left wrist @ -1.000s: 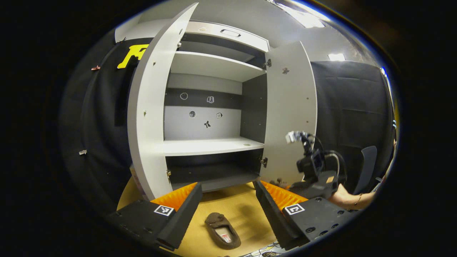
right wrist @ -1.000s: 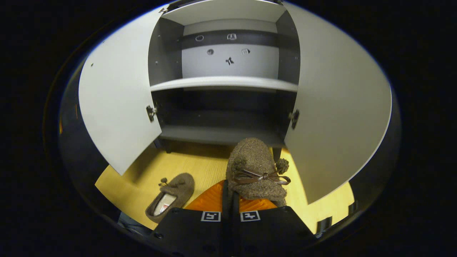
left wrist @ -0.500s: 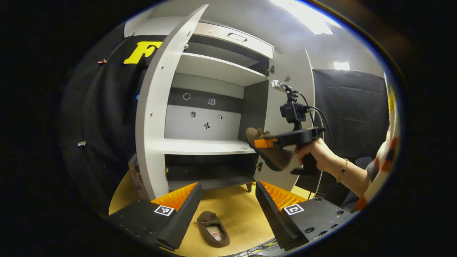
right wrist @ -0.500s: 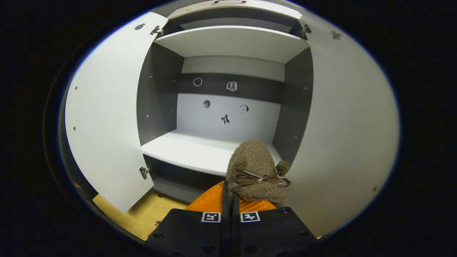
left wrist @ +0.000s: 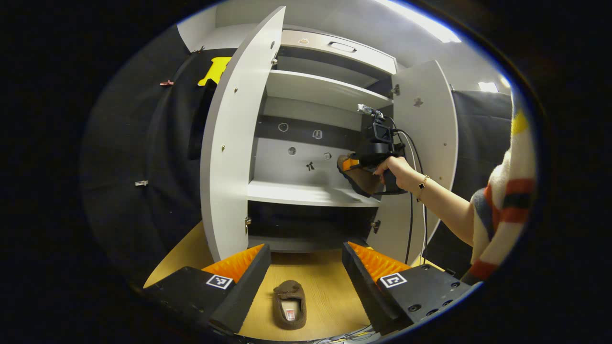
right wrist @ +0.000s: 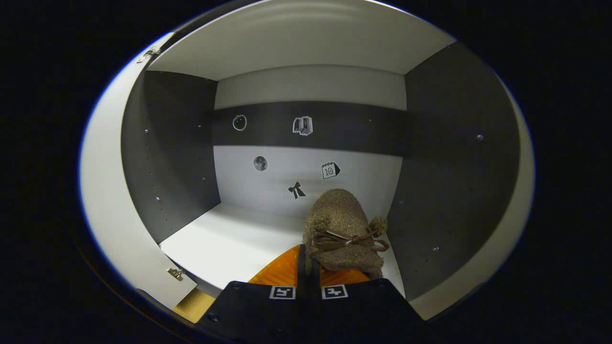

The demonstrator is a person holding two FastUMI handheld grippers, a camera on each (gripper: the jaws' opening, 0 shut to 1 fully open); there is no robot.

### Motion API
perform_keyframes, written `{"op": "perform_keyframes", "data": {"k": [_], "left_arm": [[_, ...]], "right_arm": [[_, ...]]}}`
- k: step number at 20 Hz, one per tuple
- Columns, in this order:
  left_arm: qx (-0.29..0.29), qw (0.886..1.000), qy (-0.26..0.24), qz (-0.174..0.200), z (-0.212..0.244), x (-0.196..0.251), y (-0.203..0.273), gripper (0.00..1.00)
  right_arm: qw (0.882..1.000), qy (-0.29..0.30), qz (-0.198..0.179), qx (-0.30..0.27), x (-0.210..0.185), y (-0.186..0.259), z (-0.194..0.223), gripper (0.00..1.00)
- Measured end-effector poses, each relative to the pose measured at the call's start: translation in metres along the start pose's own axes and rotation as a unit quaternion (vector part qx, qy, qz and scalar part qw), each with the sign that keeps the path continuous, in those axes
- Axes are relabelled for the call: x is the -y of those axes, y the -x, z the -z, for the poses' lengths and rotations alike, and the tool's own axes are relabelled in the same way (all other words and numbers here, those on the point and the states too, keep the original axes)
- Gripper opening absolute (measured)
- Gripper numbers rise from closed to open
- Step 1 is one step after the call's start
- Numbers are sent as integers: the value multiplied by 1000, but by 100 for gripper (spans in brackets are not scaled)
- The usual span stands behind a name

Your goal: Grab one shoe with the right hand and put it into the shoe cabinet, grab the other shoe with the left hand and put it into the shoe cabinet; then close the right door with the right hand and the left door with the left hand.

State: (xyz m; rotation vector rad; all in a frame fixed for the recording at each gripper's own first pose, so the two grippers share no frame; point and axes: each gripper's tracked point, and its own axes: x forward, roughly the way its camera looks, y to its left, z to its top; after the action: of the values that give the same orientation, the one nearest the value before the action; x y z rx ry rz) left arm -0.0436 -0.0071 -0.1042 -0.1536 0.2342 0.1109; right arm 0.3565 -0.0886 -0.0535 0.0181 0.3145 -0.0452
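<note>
Yellow wood-grain floor (left wrist: 325, 286) runs under my left gripper (left wrist: 306, 267), whose fingers (left wrist: 248, 279) stand wide apart with nothing between them. Just ahead of them on that floor lies the other brown fuzzy slipper (left wrist: 289, 304), toe pointing toward the cabinet, its opening facing up.

Beyond it stands the grey-and-white shoe cabinet (left wrist: 311, 143) with both doors swung open: the left door (left wrist: 234, 143) nearer to me, the right door (left wrist: 430, 143) behind the outstretched arm. A person's hand (left wrist: 399, 172), with a bracelet at the wrist and a striped sleeve (left wrist: 502, 210) farther back, holds my right gripper (left wrist: 353, 165) up at the middle compartment.

From the right gripper view, my right gripper's fingers (right wrist: 334, 274) are pressed nearly together on the heel end of a brown fuzzy slipper with a ribbon bow and pompoms (right wrist: 342, 224). It hangs toe-forward above the white middle shelf (right wrist: 229, 243), toward its right side, near the dark right wall (right wrist: 454, 167). Small stickers (right wrist: 296, 190) dot the back panel.
</note>
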Motion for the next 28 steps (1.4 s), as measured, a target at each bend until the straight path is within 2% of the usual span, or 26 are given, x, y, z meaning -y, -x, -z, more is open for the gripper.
{"op": "perform_keyframes", "data": {"k": [3, 5, 7, 9, 12, 15, 16, 18, 19, 20, 21, 22, 23, 24, 28], "left_arm": [[1, 998, 9, -56, 4, 5, -3, 95], [-4, 997, 12, -79, 5, 9, -4, 95], [-5, 996, 12, -89, 4, 11, -4, 95], [-13, 995, 7, -98, 7, 10, -3, 95], [-22, 994, 3, -105, 10, 6, -1, 95], [-21, 994, 4, -110, 7, -1, 7, 95], [-22, 993, 5, -112, 8, -4, 8, 95], [-22, 993, 6, -117, 7, -9, 12, 95], [-20, 993, 5, -118, 6, -10, 14, 95], [-19, 993, 3, -119, 7, -10, 16, 95], [-16, 993, 0, -117, 6, -10, 18, 95], [-15, 993, -4, -115, 7, -10, 19, 95], [-14, 994, -8, -110, 8, -9, 20, 95], [-14, 995, -11, -101, 10, -9, 21, 95], [-27, 997, -22, -69, 27, -16, 22, 95]], "right_arm": [[1000, -8, -11, -15, 3, -41, 7, 5], [999, -11, -12, -28, 2, -59, 18, 5], [999, -8, -16, -45, -2, -73, 30, 5], [998, 7, 0, -56, 1, -86, 37, 5], [996, -18, 1, -91, -1, -98, 53, 5], [995, -42, -2, -92, -5, -103, 51, 10], [994, -45, -12, -99, -10, -101, 54, 16], [995, -30, -16, -93, -17, -92, 49, 52], [996, -27, -19, -80, -21, -85, 42, 56], [997, -28, -21, -76, -25, -79, 40, 70], [997, -28, -25, -74, -28, -70, 40, 72], [997, -30, -28, -68, -31, -61, 38, 86], [998, -28, -28, -57, -31, -51, 35, 95], [998, -26, -27, -43, -30, -38, 30, 100], [998, -39, -29, 40, -35, 40, -5, 100]]}}
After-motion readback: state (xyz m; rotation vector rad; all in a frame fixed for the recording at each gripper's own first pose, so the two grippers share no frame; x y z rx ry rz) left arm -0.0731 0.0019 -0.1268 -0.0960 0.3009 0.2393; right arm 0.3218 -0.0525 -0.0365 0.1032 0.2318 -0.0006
